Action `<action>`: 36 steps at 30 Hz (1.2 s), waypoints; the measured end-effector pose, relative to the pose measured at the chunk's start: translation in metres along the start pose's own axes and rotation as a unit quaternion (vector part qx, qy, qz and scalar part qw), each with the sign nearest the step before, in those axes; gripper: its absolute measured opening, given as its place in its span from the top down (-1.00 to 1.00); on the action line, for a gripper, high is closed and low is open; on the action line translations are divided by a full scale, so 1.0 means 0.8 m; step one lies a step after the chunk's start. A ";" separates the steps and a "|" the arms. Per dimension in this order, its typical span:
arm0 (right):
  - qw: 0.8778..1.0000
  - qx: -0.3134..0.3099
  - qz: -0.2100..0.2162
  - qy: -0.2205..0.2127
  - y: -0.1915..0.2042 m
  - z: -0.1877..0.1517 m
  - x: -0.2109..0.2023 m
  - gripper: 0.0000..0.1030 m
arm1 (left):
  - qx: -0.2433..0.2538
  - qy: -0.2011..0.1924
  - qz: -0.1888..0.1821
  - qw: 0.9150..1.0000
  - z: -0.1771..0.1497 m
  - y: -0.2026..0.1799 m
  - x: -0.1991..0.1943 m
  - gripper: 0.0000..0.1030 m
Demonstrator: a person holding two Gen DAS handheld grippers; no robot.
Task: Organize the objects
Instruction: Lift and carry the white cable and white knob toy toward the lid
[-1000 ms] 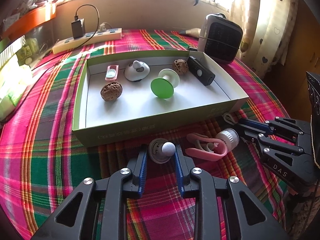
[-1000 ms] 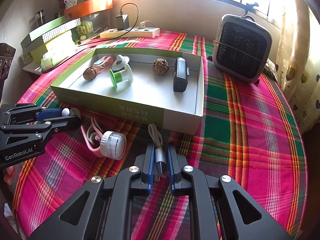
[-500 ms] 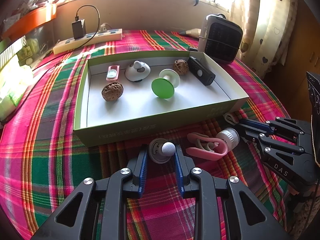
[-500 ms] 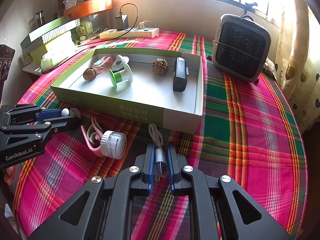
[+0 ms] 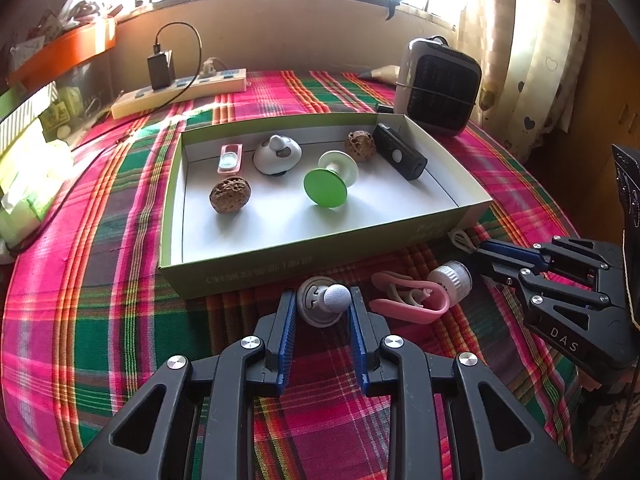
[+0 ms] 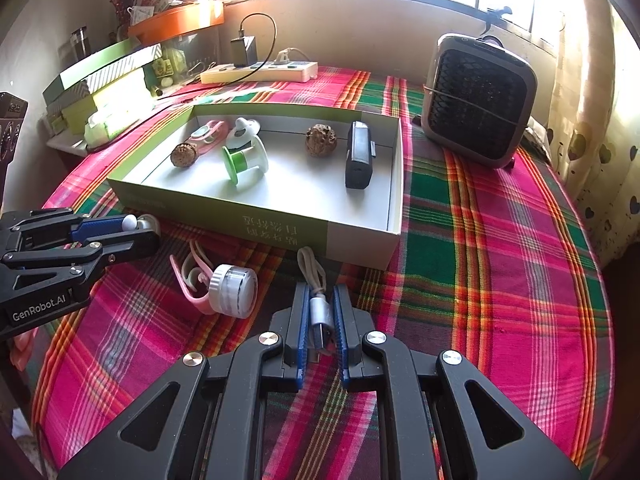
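Left claw (image 5: 322,312) gripping small grey knob (image 5: 323,305) on counter (image 5: 100,320), just in front of green box (image 5: 280,264). Right claw (image 6: 321,322) clamping narrow on metal plug of USB cable (image 6: 316,292); cord lying loose toward box. Knob looking light, hard, rounded (probably slippery): holding across wide base seeming safer. Cable soft, so stiff plug being better grip point.

I can't read the printing on the green box (image 6: 280,229) front wall; it's too small. My right hand-held gripper (image 6: 321,320) covers the USB cable (image 6: 311,270) plug sides, and its handle runs off the bottom edge.
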State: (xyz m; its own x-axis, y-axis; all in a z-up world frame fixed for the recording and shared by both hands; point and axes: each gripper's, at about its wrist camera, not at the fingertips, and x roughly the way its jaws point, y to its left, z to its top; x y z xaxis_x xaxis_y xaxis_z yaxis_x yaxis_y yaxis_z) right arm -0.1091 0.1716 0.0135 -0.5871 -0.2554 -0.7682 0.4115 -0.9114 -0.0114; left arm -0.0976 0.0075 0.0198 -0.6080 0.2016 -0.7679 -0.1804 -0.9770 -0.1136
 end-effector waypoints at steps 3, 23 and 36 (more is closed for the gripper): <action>1.000 0.001 0.001 -0.004 0.000 0.002 -0.003 0.76 | 0.001 -0.003 0.001 1.000 0.001 0.000 -0.003 0.56; 0.999 0.003 0.010 -0.033 0.004 0.017 -0.029 0.76 | -0.001 -0.030 -0.003 1.000 0.014 0.002 -0.029 0.56; 0.999 0.000 0.012 -0.044 0.002 0.039 -0.030 0.76 | -0.003 -0.038 0.003 0.999 0.031 0.010 -0.031 0.56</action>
State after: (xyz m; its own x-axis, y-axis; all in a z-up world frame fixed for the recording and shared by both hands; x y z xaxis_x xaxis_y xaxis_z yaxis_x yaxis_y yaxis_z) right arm -0.1160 0.1660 0.0517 -0.6363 -0.3039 -0.7090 0.4256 -0.9049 0.0058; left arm -0.1029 -0.0037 0.0539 -0.6657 0.1999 -0.7190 -0.1725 -0.9786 -0.1123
